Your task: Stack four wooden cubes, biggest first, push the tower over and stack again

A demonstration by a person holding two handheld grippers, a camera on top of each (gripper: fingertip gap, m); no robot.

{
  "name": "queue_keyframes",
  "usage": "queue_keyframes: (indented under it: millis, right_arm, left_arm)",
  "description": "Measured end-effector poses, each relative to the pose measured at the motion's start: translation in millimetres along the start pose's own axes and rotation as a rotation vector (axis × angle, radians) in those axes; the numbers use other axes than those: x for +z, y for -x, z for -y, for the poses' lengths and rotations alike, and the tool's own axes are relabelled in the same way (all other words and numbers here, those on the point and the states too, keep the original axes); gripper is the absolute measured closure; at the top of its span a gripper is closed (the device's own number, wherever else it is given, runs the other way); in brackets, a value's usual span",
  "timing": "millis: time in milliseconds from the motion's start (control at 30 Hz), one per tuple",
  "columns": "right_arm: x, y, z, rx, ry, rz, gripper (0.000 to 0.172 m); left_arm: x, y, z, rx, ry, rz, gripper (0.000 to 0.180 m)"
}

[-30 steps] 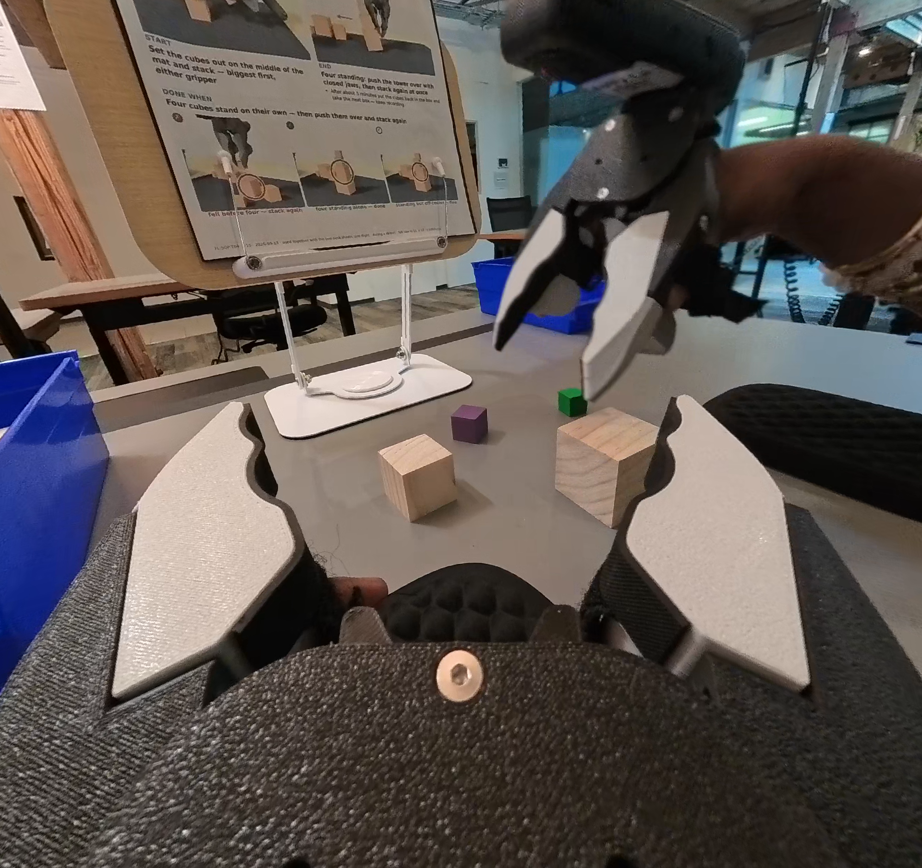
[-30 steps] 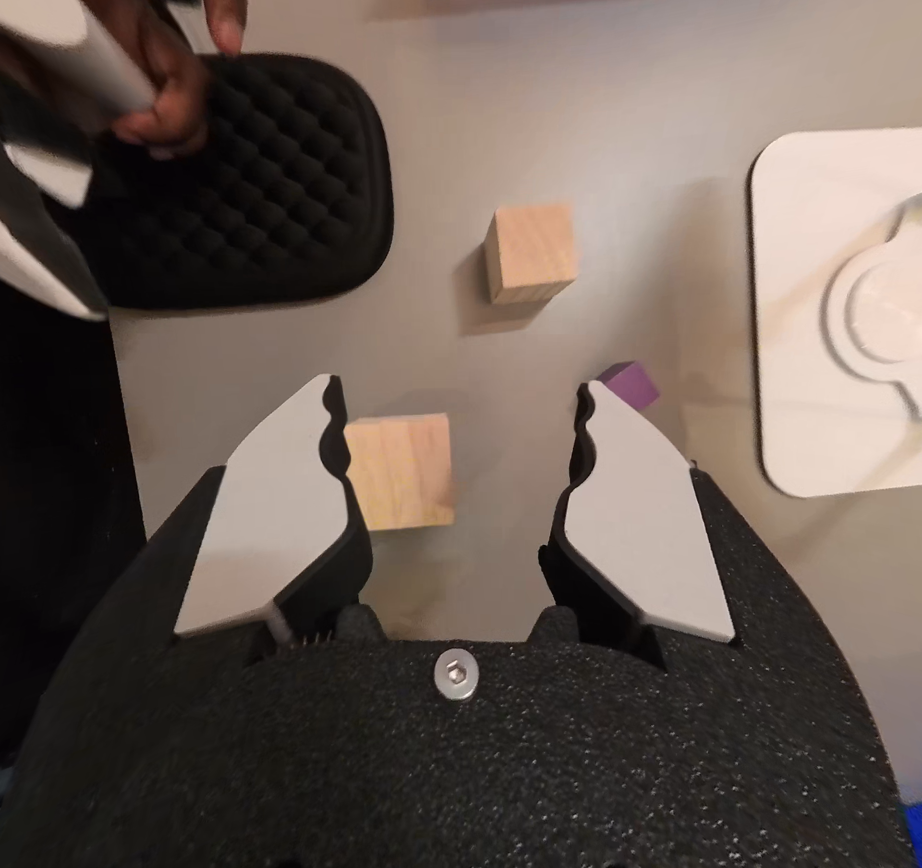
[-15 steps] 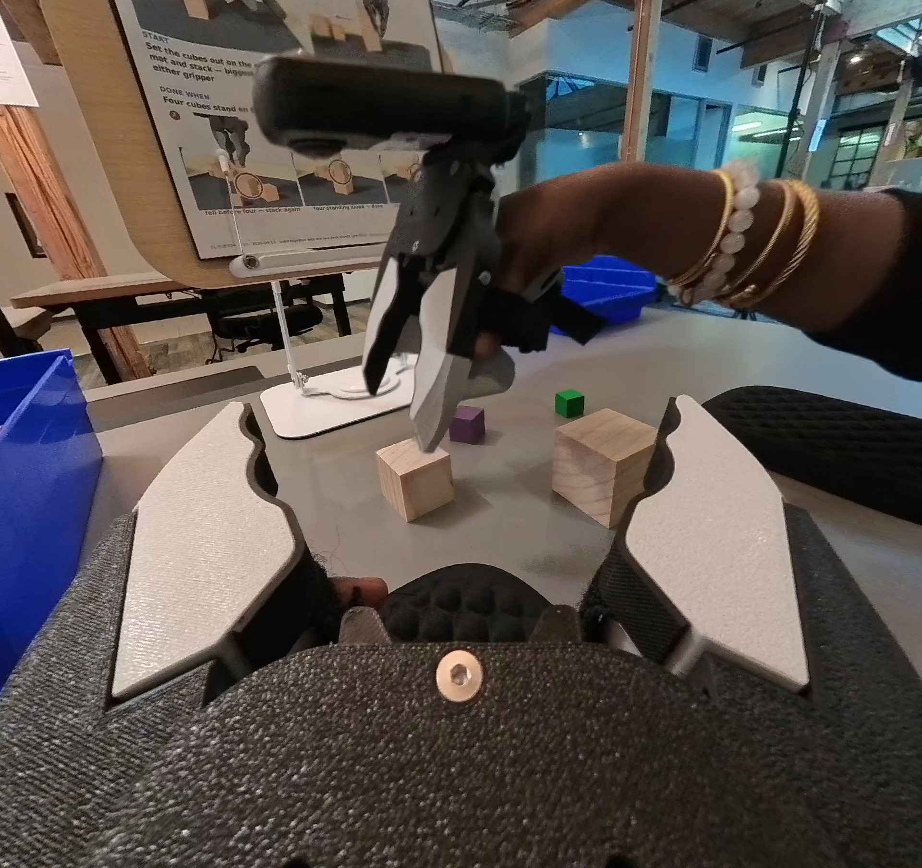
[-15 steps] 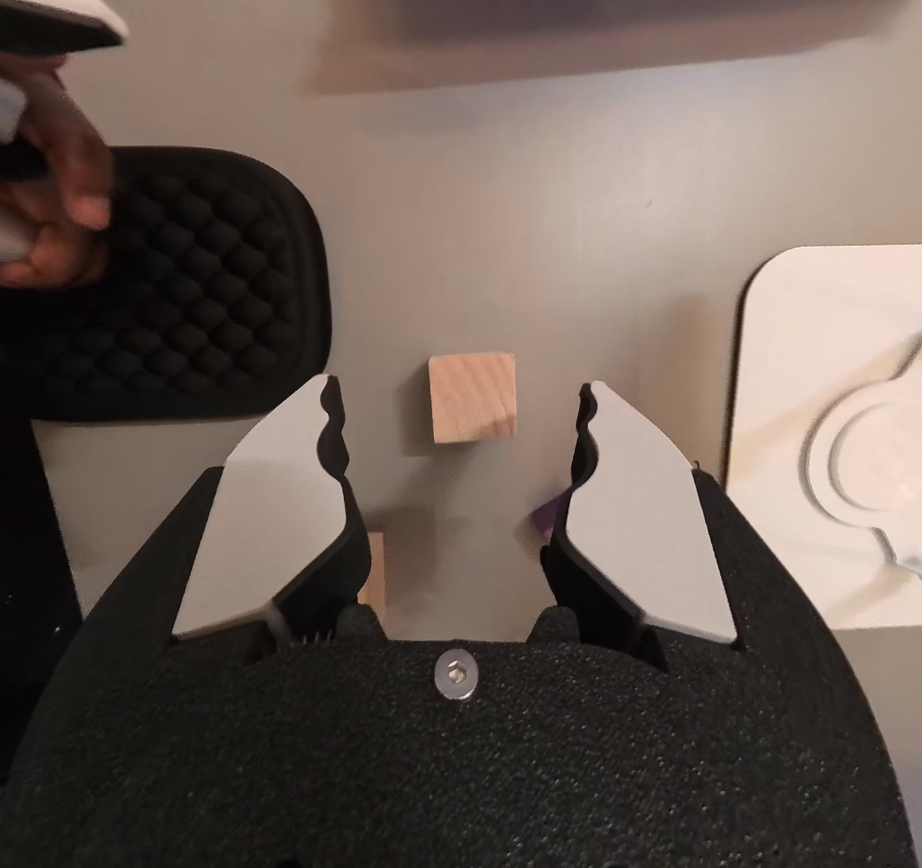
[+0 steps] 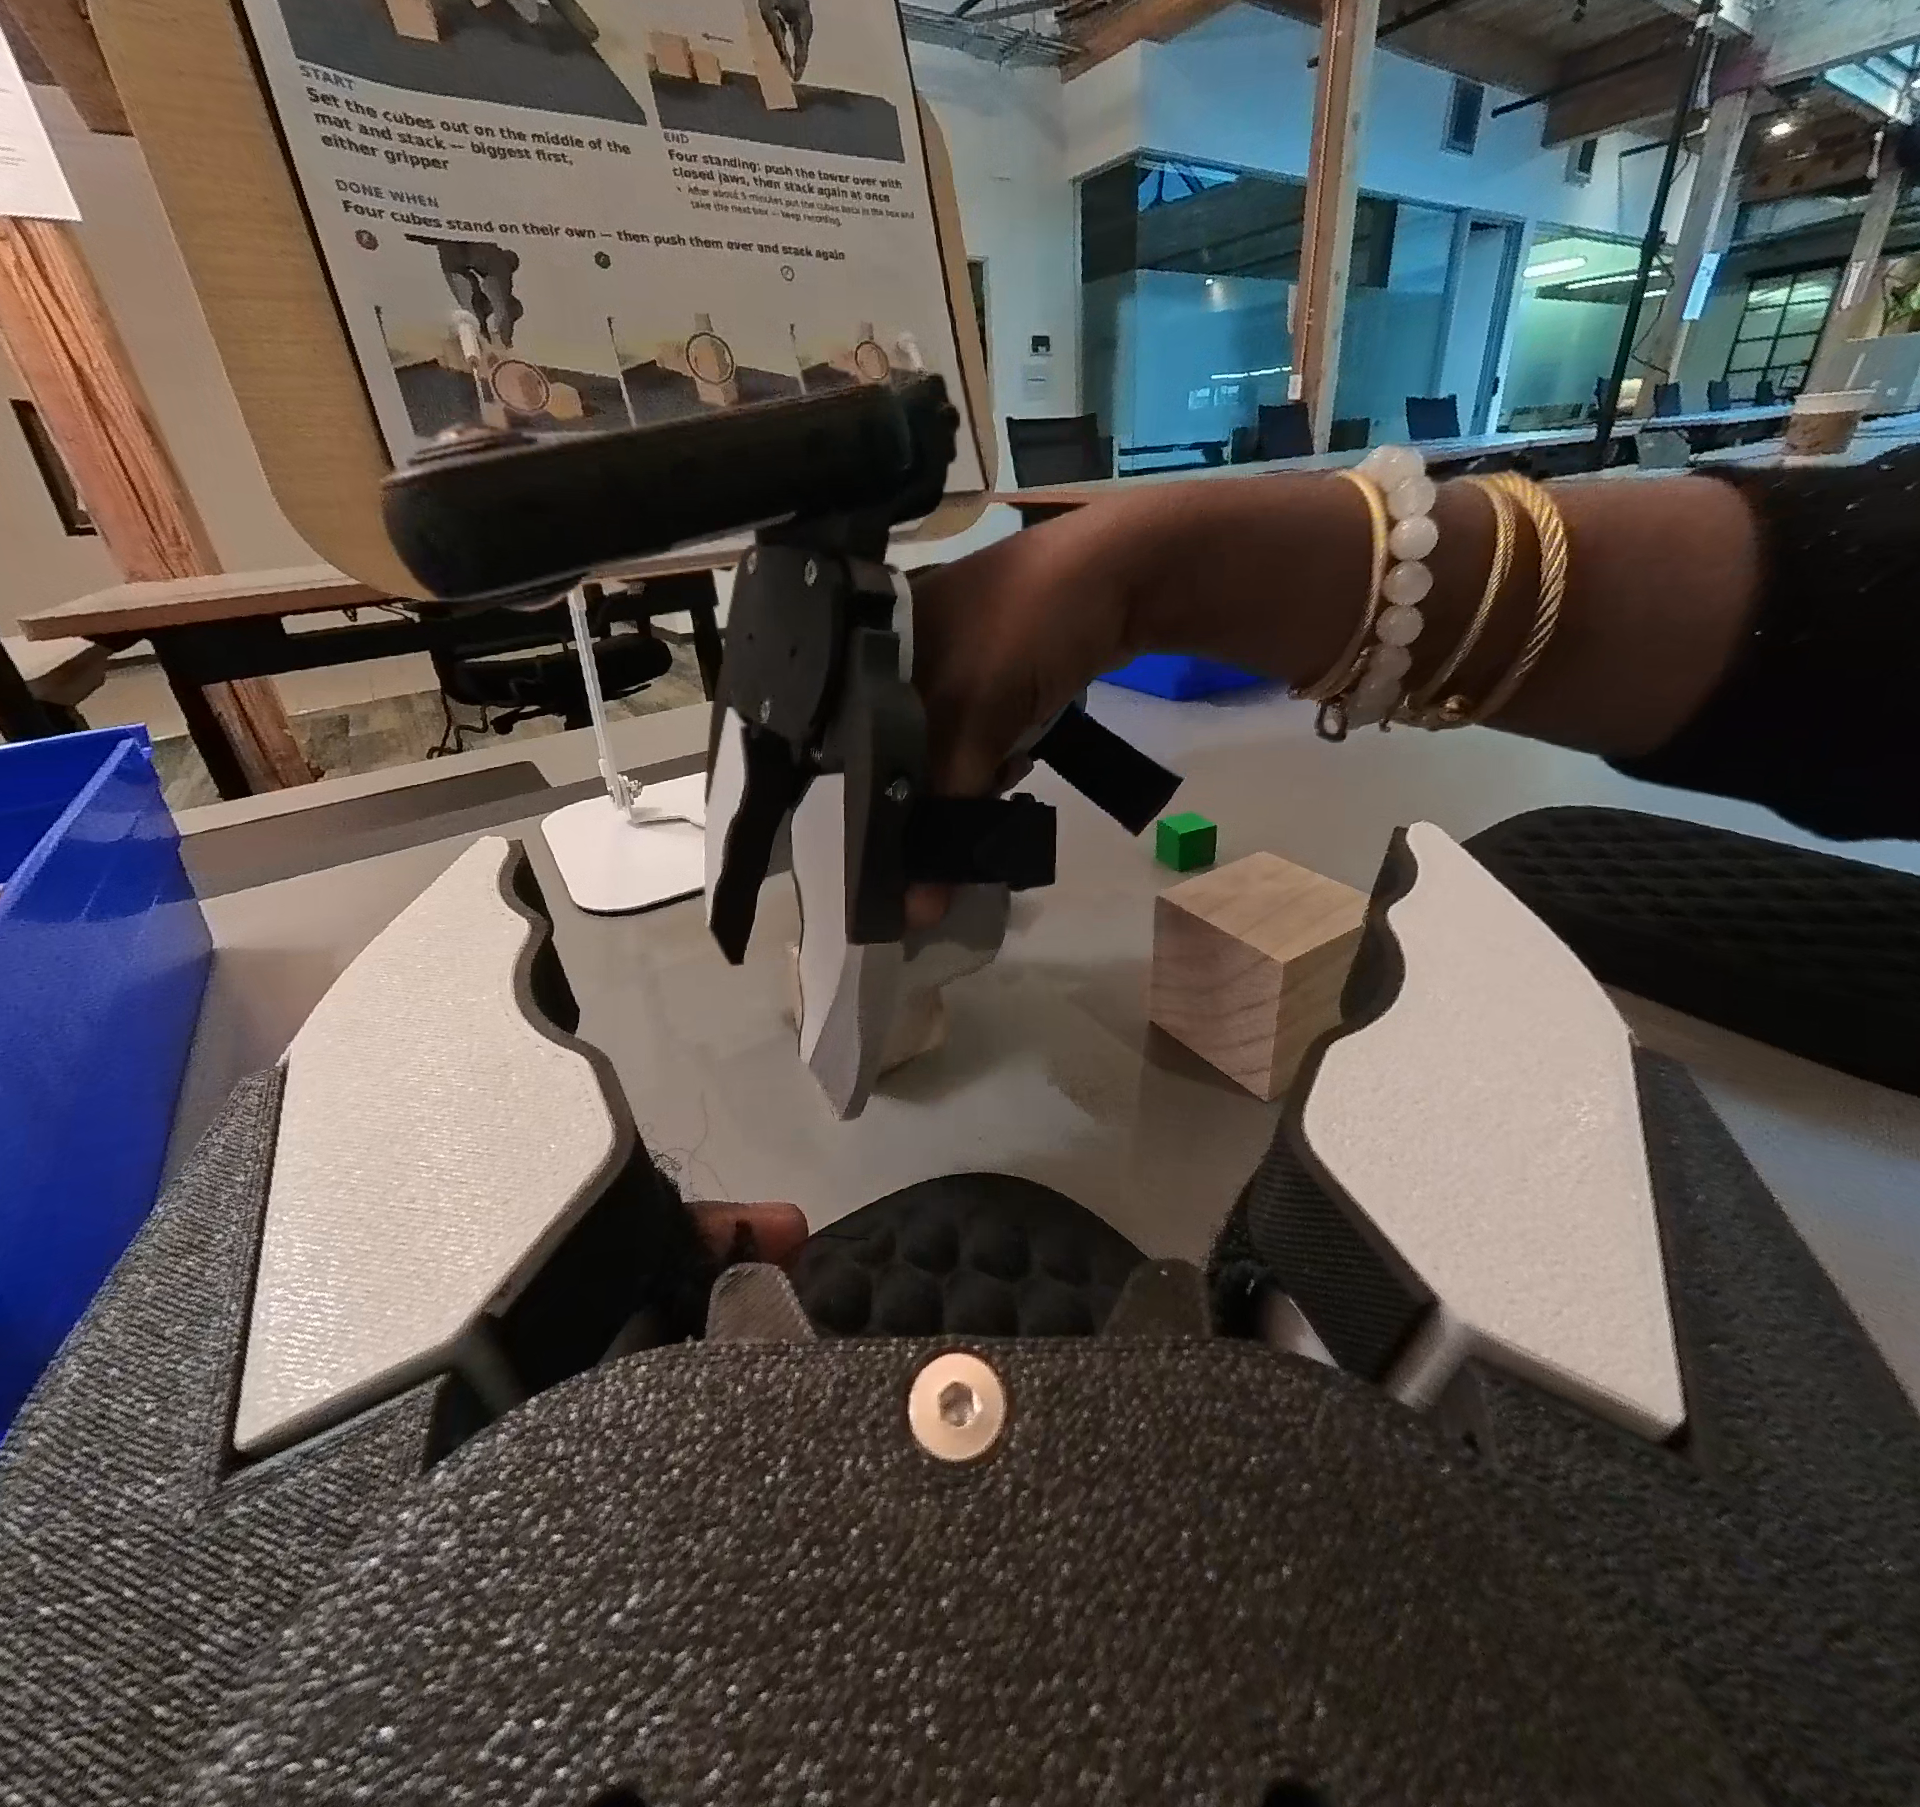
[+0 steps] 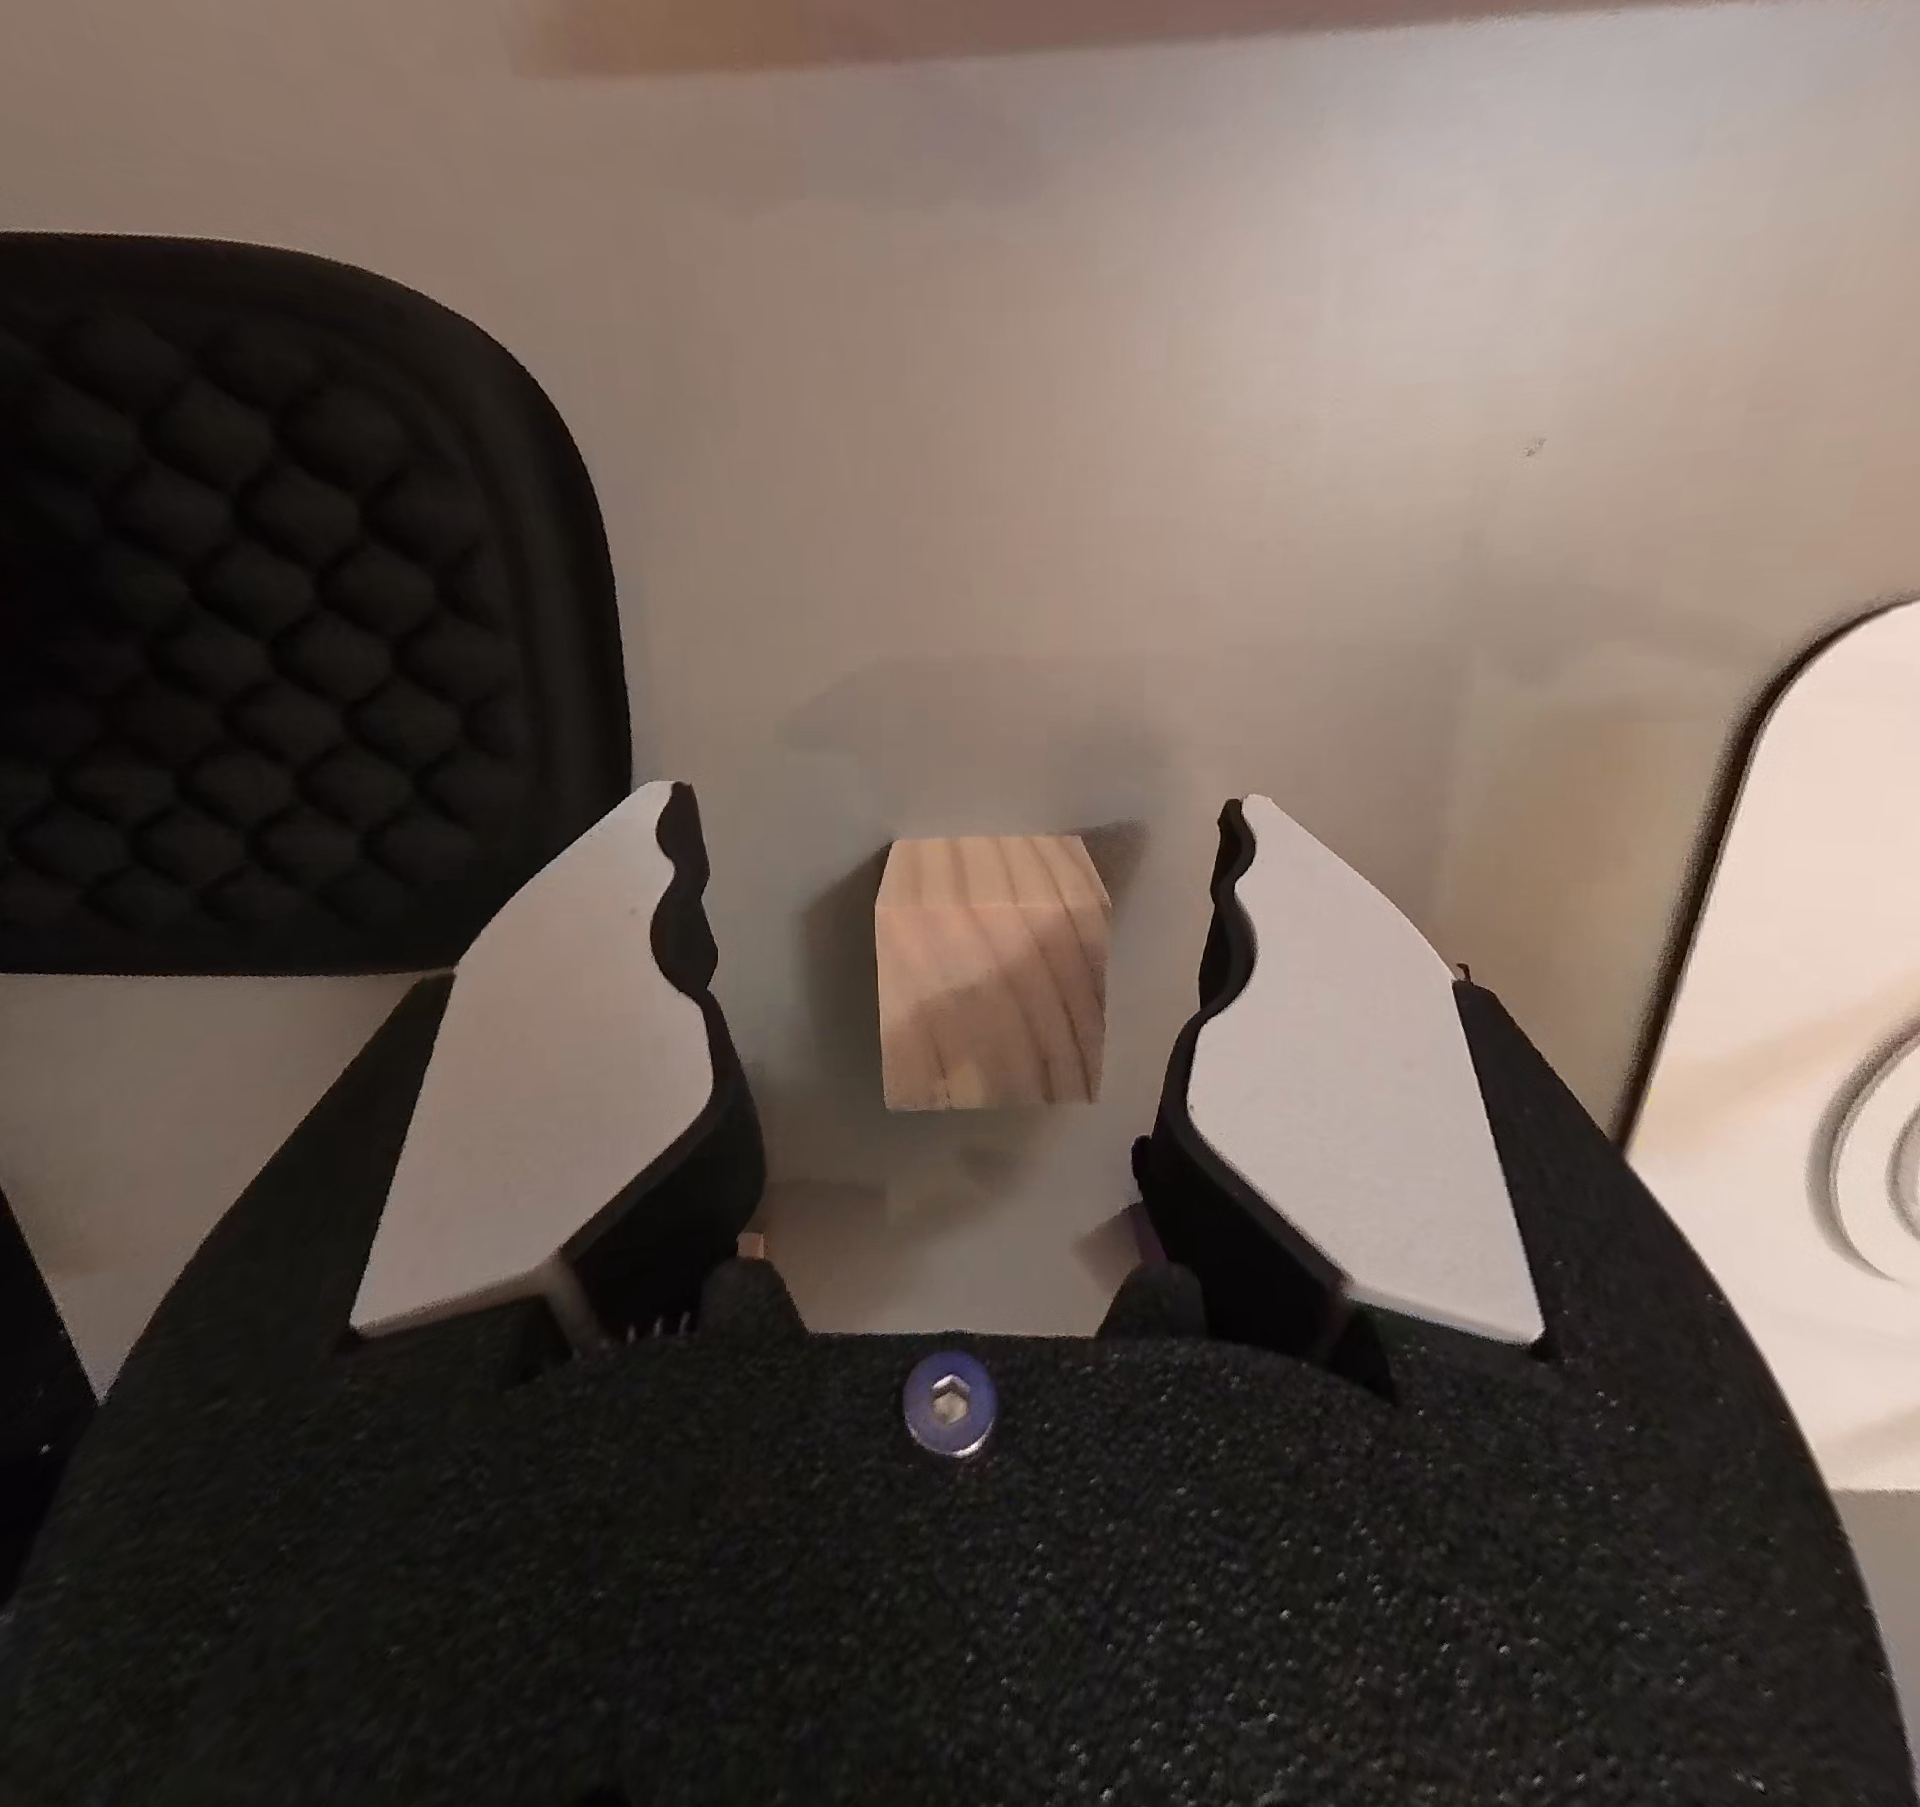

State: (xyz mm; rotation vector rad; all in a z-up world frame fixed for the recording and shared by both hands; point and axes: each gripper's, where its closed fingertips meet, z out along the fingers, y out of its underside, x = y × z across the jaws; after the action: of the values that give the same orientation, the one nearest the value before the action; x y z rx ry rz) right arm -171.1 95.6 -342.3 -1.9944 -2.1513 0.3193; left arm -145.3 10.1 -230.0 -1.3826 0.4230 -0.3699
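Note:
My right gripper (image 6: 958, 807) is open and points down at the grey table (image 6: 1039, 407). A small wooden cube (image 6: 987, 978) stands between its fingers, with a gap on each side and neither pad touching it. The left wrist view shows this gripper (image 5: 790, 1019) low over the same cube (image 5: 914, 1035), which is mostly hidden behind a finger. My left gripper (image 5: 961, 848) is wide open and holds nothing, low and near the table's front. A larger wooden cube (image 5: 1252, 968) stands by its right finger. A small green cube (image 5: 1185, 840) lies behind that.
A white stand base (image 5: 623, 864) carries an instruction board (image 5: 582, 147); the base also shows in the right wrist view (image 6: 1818, 926). A blue bin (image 5: 83, 978) stands at the left. Black padded mats (image 5: 1714, 936) (image 6: 260, 614) lie on the table. A purple sliver (image 6: 1143, 1238) shows by my right finger.
My right gripper has swung left from above the larger cube and come down astride the small wooden cube, its jaws slightly wider. My left gripper has not moved.

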Motion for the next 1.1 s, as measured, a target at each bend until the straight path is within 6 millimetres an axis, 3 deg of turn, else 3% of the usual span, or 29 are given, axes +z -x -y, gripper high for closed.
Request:
queue_keyframes:
  millis: [300,533,733,800,967,1100]
  right_arm:
    - [-1.6,2.1,1.5,-0.03,0.016,0.008,0.092]
    - [-8.2,-6.9,-21.3,-0.035,0.127,-0.054,0.094]
    - [-2.0,-6.9,-29.4,-0.046,0.167,-0.05,0.127]
    - [-3.5,-5.3,-27.2,-0.04,0.149,-0.041,0.127]
    - [-29.8,4.0,-28.1,-0.034,0.096,-0.029,0.127]
    - [-65.1,19.3,-49.2,-0.024,0.089,-0.033,0.127]
  left_arm:
    - [0.0,0.4,0.0,-0.005,-0.001,0.0,0.037]
    - [0.0,0.1,0.0,-0.002,0.0,0.0,0.037]
    - [0.0,0.1,0.0,-0.001,-0.001,0.001,0.037]
    - [0.1,0.2,-0.1,-0.002,0.0,0.001,0.037]
    - [0.0,0.2,-0.1,-0.004,0.0,0.0,0.037]
    - [0.2,-0.3,-0.3,0.001,0.002,-0.001,0.037]
